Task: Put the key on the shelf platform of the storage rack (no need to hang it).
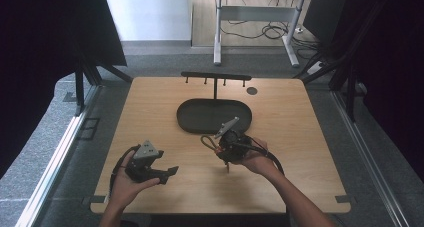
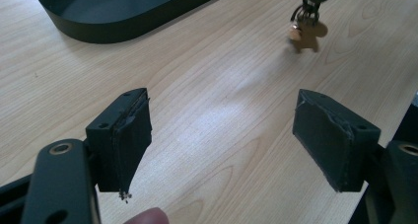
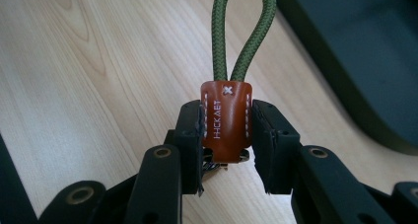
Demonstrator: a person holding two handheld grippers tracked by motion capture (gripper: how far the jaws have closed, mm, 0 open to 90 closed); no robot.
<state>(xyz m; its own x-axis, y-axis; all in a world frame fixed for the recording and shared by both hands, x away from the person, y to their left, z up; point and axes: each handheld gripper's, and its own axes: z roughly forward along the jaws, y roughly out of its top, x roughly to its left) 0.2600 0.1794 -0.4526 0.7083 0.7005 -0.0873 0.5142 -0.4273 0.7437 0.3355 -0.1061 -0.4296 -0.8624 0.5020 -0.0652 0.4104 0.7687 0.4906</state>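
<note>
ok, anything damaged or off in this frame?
Pad covering on the left gripper is worn: on one pad the edge is frayed with a loose shred at its tip. The other pad looks wrinkled. The right gripper is clamped squarely on the keychain tab.

The high view is dim, with dark curtains at both sides. A soft glare patch lies on the worktop in the left gripper view. The dangling key is blurred.
</note>
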